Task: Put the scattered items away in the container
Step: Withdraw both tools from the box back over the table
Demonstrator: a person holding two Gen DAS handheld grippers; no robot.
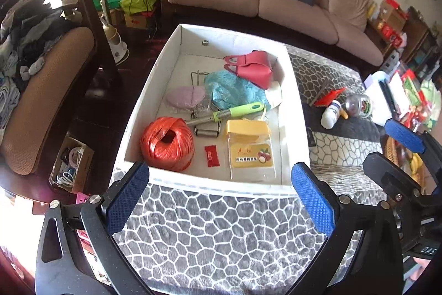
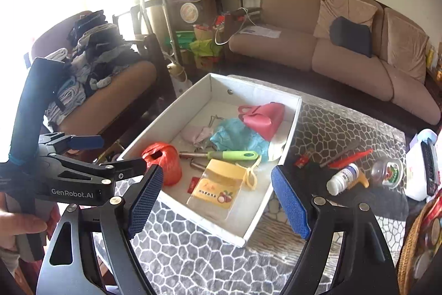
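Observation:
A white box (image 1: 295, 101) (image 2: 292, 134) stands on the patterned grey cloth. In it lie an orange twine ball (image 1: 166, 141) (image 2: 163, 161), a yellow-lidded jar (image 1: 250, 149) (image 2: 218, 187), a green-handled tool (image 1: 234, 111) (image 2: 234, 156), a pink pouch (image 1: 254, 68) (image 2: 263, 115), a teal cloth (image 1: 234, 90) and a small red packet (image 1: 212, 155). My left gripper (image 1: 221, 198) is open and empty, just short of the box's near wall. My right gripper (image 2: 218, 198) is open and empty over the box's near corner. Right of the box lie a white bottle (image 1: 331, 114) (image 2: 342, 179), a clear jar (image 1: 359, 104) (image 2: 386, 173) and a red item (image 1: 328, 97) (image 2: 350, 158).
A brown sofa (image 1: 290, 4) stands behind the table. An armchair (image 1: 41, 90) piled with clothes is at the left. A wicker basket (image 2: 414, 245) and a white container (image 2: 420, 173) sit at the table's right. The left gripper's body (image 2: 55, 176) shows in the right wrist view.

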